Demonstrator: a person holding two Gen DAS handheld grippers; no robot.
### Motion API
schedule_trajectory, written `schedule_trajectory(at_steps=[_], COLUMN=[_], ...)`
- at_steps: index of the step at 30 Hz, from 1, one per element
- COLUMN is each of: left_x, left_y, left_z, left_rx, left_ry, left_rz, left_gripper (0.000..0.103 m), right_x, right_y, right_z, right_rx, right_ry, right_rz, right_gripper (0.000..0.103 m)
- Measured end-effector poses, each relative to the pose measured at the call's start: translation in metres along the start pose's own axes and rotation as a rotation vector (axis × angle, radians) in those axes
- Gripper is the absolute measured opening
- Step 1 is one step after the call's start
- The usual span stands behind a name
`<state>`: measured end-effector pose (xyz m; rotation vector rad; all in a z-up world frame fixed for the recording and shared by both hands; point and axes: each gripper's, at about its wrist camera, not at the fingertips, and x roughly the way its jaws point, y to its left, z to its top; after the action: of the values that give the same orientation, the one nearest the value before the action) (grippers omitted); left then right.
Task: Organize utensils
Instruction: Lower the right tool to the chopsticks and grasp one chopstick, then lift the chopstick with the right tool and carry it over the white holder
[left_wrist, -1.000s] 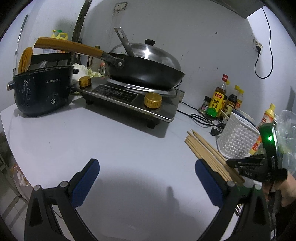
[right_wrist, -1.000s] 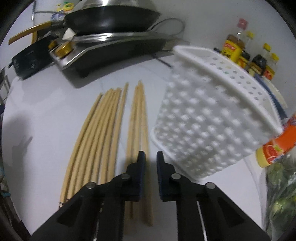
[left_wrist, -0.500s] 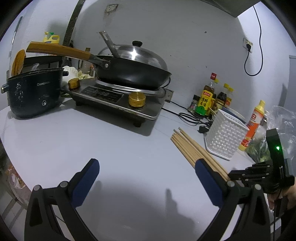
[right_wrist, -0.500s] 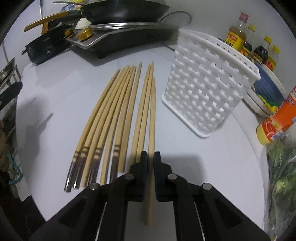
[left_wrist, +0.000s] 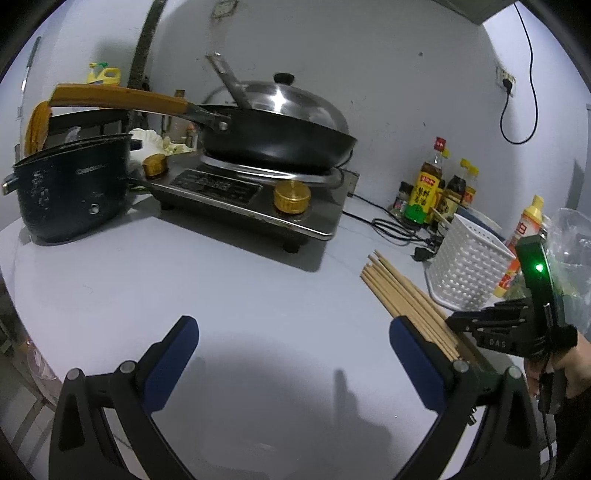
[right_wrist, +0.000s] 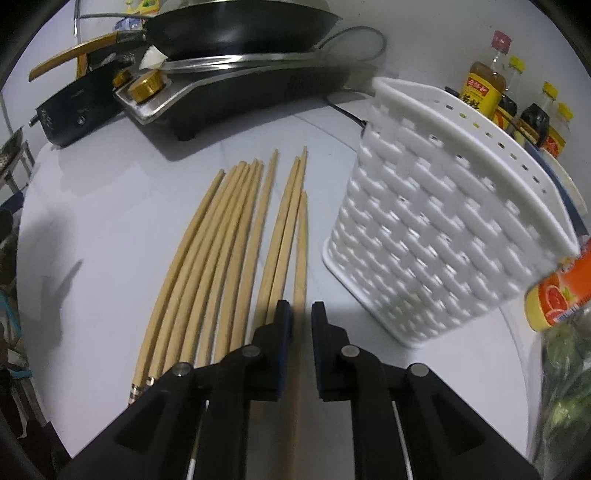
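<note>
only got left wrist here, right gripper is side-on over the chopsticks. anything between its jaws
Observer: Yes. In the right wrist view, the right gripper is nearly closed around a single chopstick and appears to grip it.
Operator: which one is it
Observer: The one nearest the white basket. Its tip sits further back than those of the two chopsticks beside it.
Operator: where's the rest
Observer: The larger bundle lies fanned out on the counter, off to the left of the jaws and not touched by them.
</note>
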<state>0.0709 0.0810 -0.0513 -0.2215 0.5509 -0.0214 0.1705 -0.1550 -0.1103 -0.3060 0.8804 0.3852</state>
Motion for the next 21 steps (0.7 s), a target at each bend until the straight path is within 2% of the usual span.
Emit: schedule_trajectory(at_steps=[4,13,18,21], left_x=[0.014,0.049,0.077,0.086], left_y=[-0.020,-0.080,-0.116,-0.127], left_z=[0.004,0.002,-0.004,-0.005], left_rx=[0.037,0.164,0.291,0.338], left_ry=[0.068,0.213,0.280,0.295], left_rz=[-0.019,-0.039,0.029,0.074], left_gripper=[0.103,0.103,0.103,0.103], right_x=[0.000,-0.048,-0.076,-0.086], right_y=[-0.003,-0.019,-0.035,-0.041], right_z=[0.001,0.001,-0.010,-0.015], right_rx=[-0.009,0.016,0.046,0.064], right_ry=[-0.011,-0.177,-0.274,-0.317], right_rz=[0.064,0.170,0.238,0.262], right_gripper=[0.006,0.006,0.006,0.006])
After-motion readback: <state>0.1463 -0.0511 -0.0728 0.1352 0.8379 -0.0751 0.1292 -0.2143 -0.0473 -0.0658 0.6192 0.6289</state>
